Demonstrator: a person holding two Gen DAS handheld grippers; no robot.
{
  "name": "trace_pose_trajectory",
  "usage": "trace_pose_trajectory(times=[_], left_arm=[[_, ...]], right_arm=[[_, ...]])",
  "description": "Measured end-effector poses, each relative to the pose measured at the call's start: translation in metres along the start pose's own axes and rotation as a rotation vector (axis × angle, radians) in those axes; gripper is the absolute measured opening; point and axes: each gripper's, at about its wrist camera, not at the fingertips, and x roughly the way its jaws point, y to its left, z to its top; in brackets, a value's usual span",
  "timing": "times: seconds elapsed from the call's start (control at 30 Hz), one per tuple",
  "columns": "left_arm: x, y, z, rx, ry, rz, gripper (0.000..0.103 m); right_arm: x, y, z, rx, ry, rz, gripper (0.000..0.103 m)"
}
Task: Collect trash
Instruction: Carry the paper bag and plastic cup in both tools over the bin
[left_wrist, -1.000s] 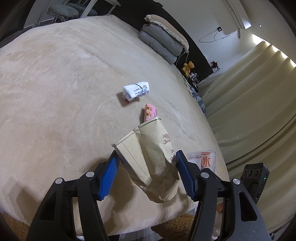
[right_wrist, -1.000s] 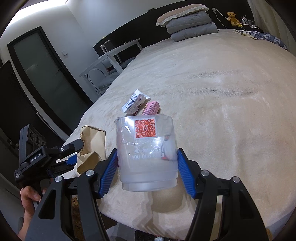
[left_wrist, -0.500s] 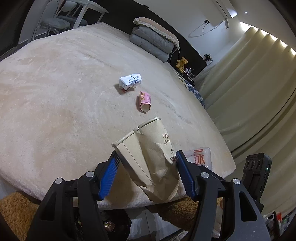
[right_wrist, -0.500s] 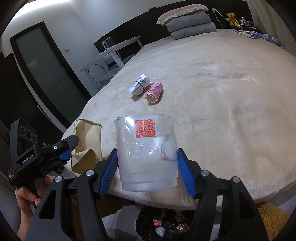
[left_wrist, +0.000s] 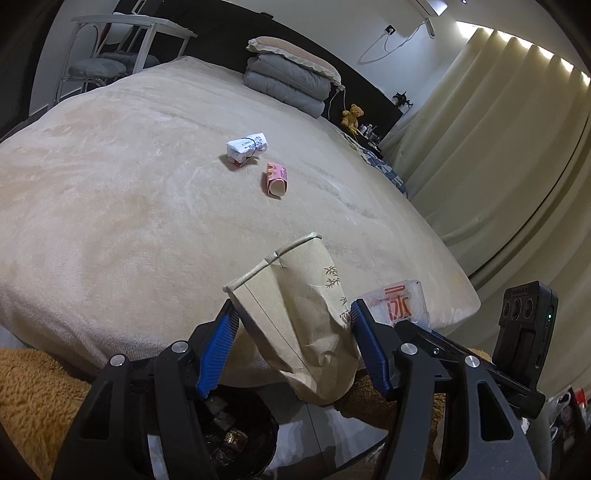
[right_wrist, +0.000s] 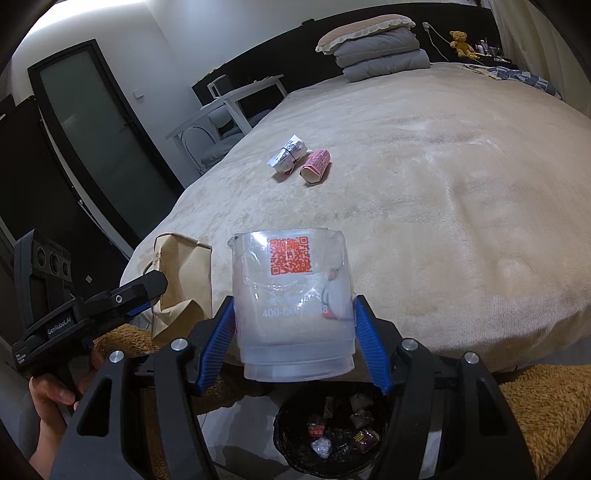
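Left gripper (left_wrist: 293, 334) pinched a crumpled paper cup (left_wrist: 299, 317), right gripper (right_wrist: 293, 334) clamped a clear plastic cup (right_wrist: 293, 306), both above the black trash bin (right_wrist: 332, 435), two wrappers lay on the bed (right_wrist: 443, 184)

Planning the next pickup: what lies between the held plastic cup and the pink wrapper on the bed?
In the right wrist view, only bare blanket lies between the plastic cup and the pink wrapper.

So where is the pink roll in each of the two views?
Left wrist: pink roll lies on the bed, above centre, right of the white packet.
Right wrist: pink roll lies above centre, right of the same packet.
Shared landmark: the grey quilt stack.
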Motion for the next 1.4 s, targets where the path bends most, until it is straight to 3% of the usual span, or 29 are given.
trace_pose_trajectory(times=[0.87, 1.4], left_arm=[[-0.011, -0.012, -0.065, 0.014, 0.091, 0.035, 0.061], [0.032, 0.003, -0.09, -0.011, 0.313, 0.152, 0.061]], right_arm=[[-0.012, 0.003, -0.049, 0.046, 0.071, -0.036, 0.064], [0.02, -0.015, -0.069, 0.167, 0.263, -0.062, 0.064]])
